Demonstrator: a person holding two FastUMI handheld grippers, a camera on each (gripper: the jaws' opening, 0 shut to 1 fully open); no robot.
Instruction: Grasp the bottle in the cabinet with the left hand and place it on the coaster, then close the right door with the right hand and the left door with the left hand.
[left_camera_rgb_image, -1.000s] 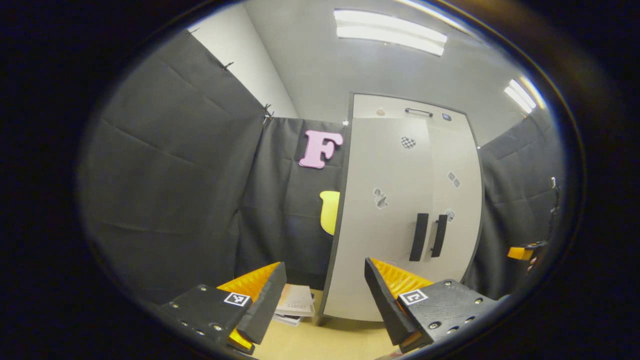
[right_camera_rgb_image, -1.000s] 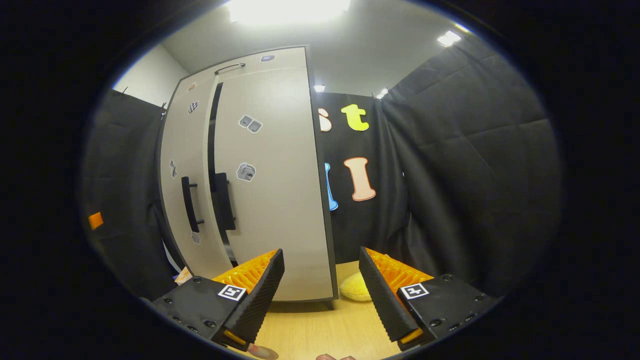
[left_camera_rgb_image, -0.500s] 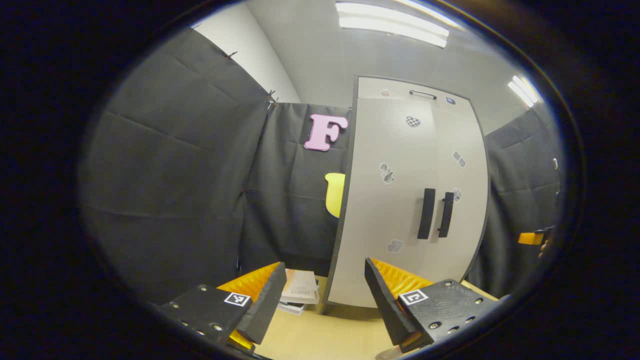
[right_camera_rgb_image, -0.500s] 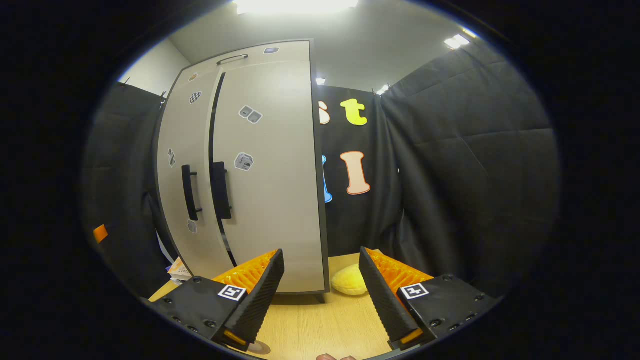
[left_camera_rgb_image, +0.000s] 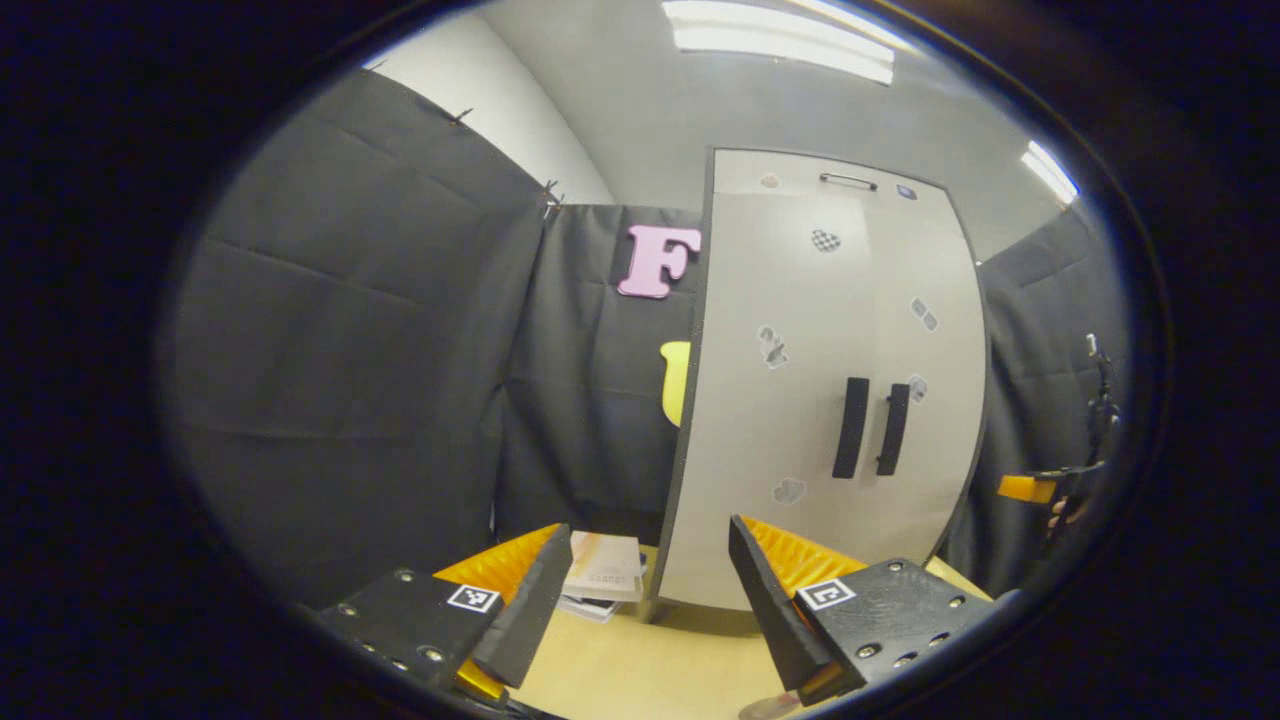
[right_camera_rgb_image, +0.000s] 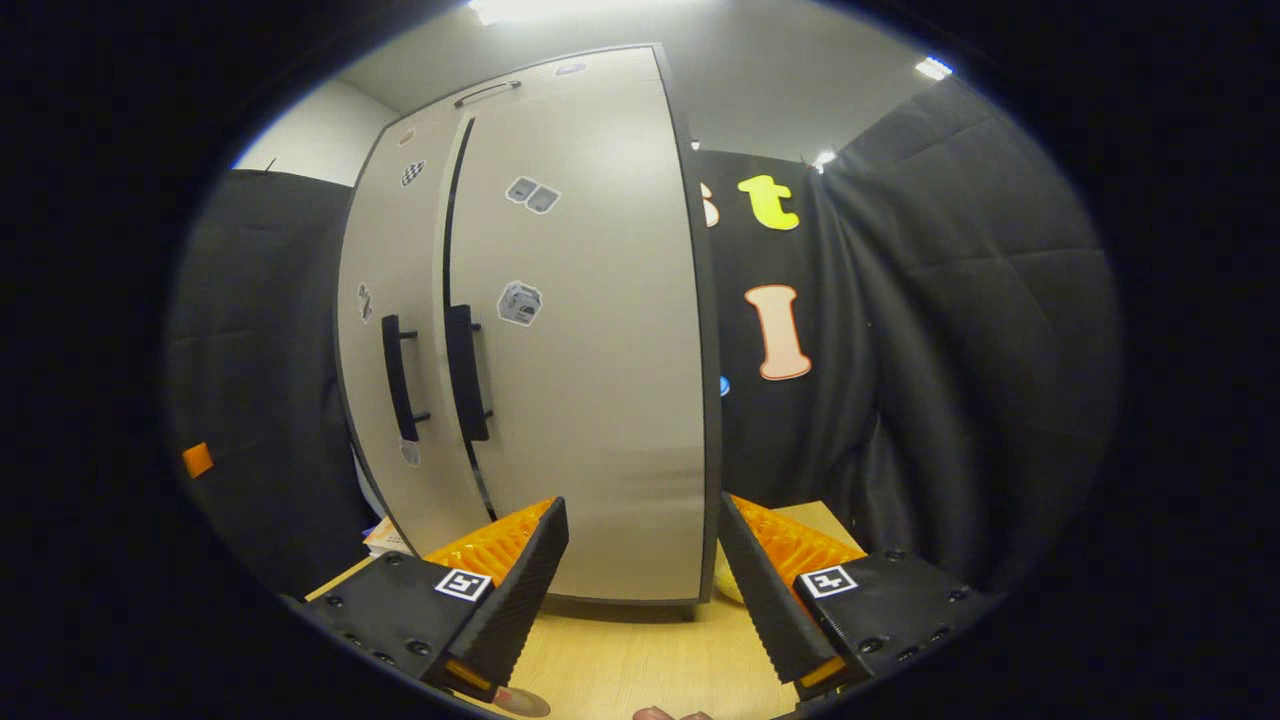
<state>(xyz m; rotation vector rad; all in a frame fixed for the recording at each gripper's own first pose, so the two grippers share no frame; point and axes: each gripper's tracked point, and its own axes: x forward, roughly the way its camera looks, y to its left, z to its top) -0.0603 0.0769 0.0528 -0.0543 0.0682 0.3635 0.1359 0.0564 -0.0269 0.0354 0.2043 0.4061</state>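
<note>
A tall pale cabinet (left_camera_rgb_image: 790, 400) stands on the wooden table with both doors against its front and two dark handles (left_camera_rgb_image: 851, 427) side by side. In the right gripper view the cabinet (right_camera_rgb_image: 590, 350) looms close, with a dark seam between the doors beside the handles (right_camera_rgb_image: 468, 372). My left gripper (left_camera_rgb_image: 640, 610) is open and holds nothing, a short way before the cabinet's left corner. My right gripper (right_camera_rgb_image: 640, 590) is open and empty too, just before the right door. A brownish disc, perhaps the coaster (right_camera_rgb_image: 520, 702), peeks out at the bottom edge.
A stack of books (left_camera_rgb_image: 605, 575) lies on the table left of the cabinet, and the books (right_camera_rgb_image: 385, 538) peek out by its foot in the right gripper view. A yellow soft thing (right_camera_rgb_image: 722, 585) is mostly hidden behind the cabinet's right corner. Black cloth walls close in all round.
My right gripper has moved nearer the cabinet and swung left, so the doors loom larger and the yellow thing has slipped behind the corner. The left gripper has shifted only slightly.
</note>
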